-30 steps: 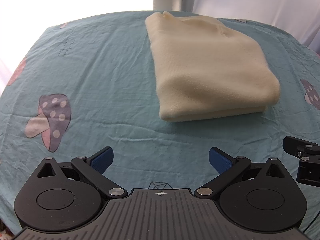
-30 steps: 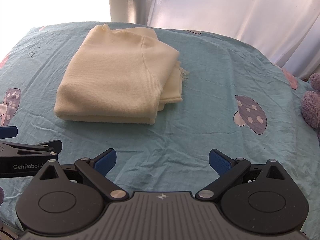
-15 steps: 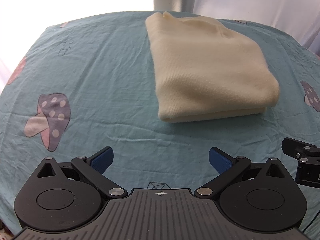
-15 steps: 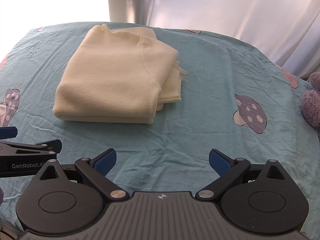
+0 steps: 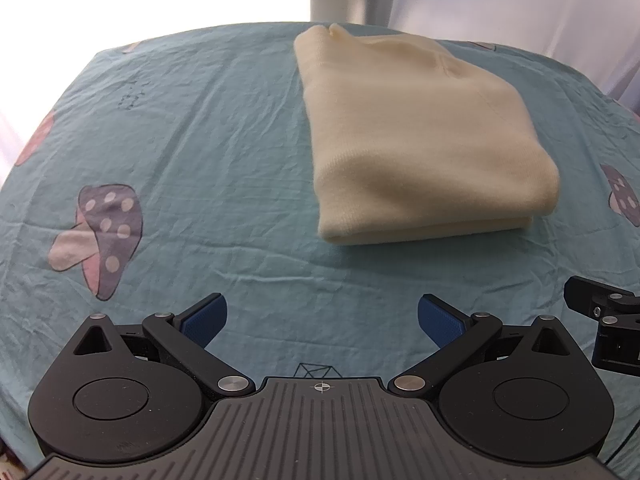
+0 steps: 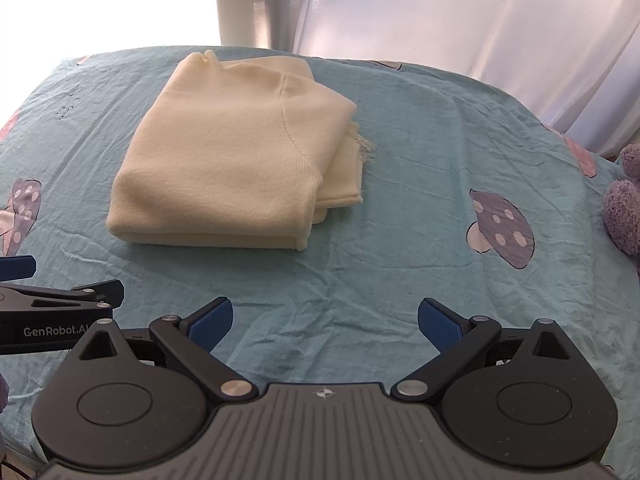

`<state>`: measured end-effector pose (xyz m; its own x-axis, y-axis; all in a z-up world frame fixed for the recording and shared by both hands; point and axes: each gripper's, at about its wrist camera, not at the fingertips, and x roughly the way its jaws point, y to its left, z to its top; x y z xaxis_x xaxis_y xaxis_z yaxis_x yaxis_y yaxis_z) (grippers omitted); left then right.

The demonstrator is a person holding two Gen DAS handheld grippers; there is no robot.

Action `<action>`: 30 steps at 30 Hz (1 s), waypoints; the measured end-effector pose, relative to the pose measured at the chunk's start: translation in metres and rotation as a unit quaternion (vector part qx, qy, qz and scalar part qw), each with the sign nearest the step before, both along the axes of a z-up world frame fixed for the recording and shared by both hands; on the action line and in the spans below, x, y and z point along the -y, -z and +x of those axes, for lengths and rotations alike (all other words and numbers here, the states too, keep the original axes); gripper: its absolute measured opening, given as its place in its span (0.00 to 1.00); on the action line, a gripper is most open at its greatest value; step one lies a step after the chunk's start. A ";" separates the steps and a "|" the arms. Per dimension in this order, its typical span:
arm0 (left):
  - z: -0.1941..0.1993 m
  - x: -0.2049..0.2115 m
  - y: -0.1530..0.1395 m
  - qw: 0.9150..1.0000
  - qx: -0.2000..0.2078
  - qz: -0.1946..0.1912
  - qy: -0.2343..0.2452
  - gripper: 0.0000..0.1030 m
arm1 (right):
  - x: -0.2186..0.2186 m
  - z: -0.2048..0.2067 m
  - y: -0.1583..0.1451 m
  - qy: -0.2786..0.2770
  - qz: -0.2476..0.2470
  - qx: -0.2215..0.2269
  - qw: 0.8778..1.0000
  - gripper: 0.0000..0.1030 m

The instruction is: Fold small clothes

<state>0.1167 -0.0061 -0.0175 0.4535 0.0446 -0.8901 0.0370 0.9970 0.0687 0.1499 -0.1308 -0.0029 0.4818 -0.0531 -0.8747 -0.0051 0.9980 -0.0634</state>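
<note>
Both grippers empty, spread wide: left gripper, right gripper. Cream garment lies folded on teal mushroom-print sheet, well apart from both.

Strong daylight blows out the upper left of both views to pure white. The wrinkled teal bedsheet curves at fisheye edges. Focus is sharp, shadows soft.
</note>
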 end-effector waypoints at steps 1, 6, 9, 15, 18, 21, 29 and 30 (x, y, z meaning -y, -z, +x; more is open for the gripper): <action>0.000 0.000 0.000 1.000 -0.001 0.000 0.000 1.00 | 0.000 0.000 0.000 0.000 0.000 0.000 1.000 0.96; 0.000 -0.001 -0.001 1.000 0.000 -0.001 -0.001 1.00 | 0.000 0.000 -0.001 -0.001 0.000 0.001 1.000 0.96; -0.001 -0.001 -0.002 1.000 0.000 -0.001 -0.001 1.00 | 0.000 -0.001 -0.001 -0.001 -0.001 0.001 1.000 0.96; -0.002 0.000 -0.003 1.000 0.002 -0.002 -0.001 1.00 | -0.002 -0.002 -0.001 -0.003 -0.003 0.002 1.000 0.96; -0.002 0.000 -0.005 1.000 0.004 -0.003 -0.002 1.00 | -0.002 -0.002 -0.002 -0.003 -0.002 0.002 1.000 0.96; -0.002 -0.001 -0.006 1.000 0.004 -0.003 -0.003 1.00 | -0.003 -0.002 -0.002 -0.002 -0.003 0.003 1.000 0.96; -0.001 -0.001 -0.006 1.000 0.003 -0.003 -0.004 1.00 | -0.003 -0.002 -0.004 -0.002 -0.003 0.004 1.000 0.96; -0.001 -0.001 -0.006 1.000 0.003 -0.003 -0.004 1.00 | -0.003 -0.002 -0.004 -0.002 -0.003 0.004 1.000 0.96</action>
<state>0.1156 -0.0054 -0.0116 0.4592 0.0425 -0.8873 0.0284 0.9976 0.0624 0.1480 -0.1276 0.0010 0.4895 -0.0554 -0.8703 -0.0093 0.9976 -0.0687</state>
